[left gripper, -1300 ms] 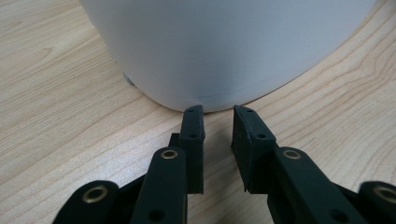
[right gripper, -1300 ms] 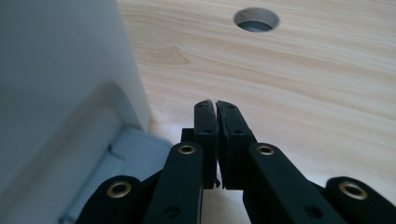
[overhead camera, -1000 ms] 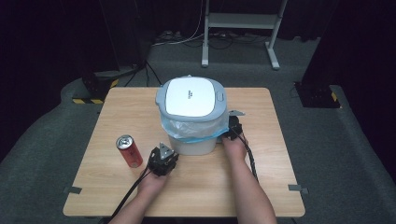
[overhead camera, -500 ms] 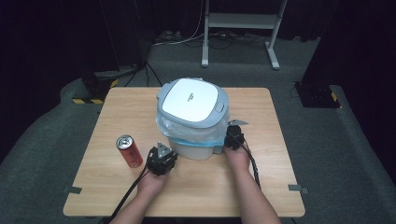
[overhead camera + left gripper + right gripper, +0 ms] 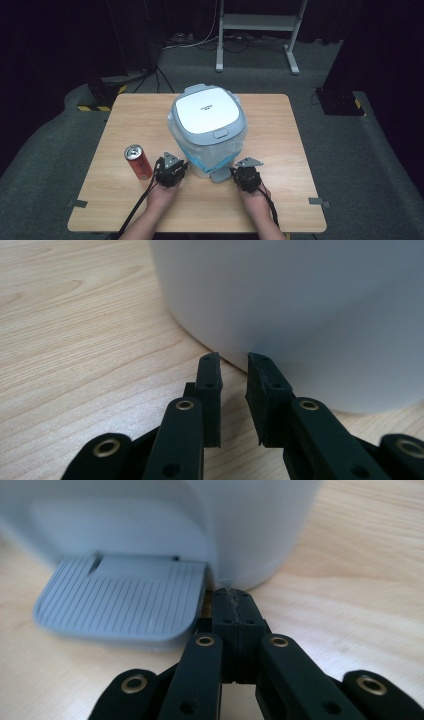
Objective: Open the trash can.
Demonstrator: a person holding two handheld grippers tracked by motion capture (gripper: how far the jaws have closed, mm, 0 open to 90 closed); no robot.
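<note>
here one bin point(image 5: 207, 130), one can point(image 5: 138, 161)

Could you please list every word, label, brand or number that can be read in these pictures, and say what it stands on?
Grey-and-white lid of the pedal bin: a short line of dark print in the middle, too small and blurred to read.
Red drink can with silver top: no lettering can be made out.
Black-and-yellow striped marking on the floor: a warning pattern, no words.
Light wooden table: no text.
</note>
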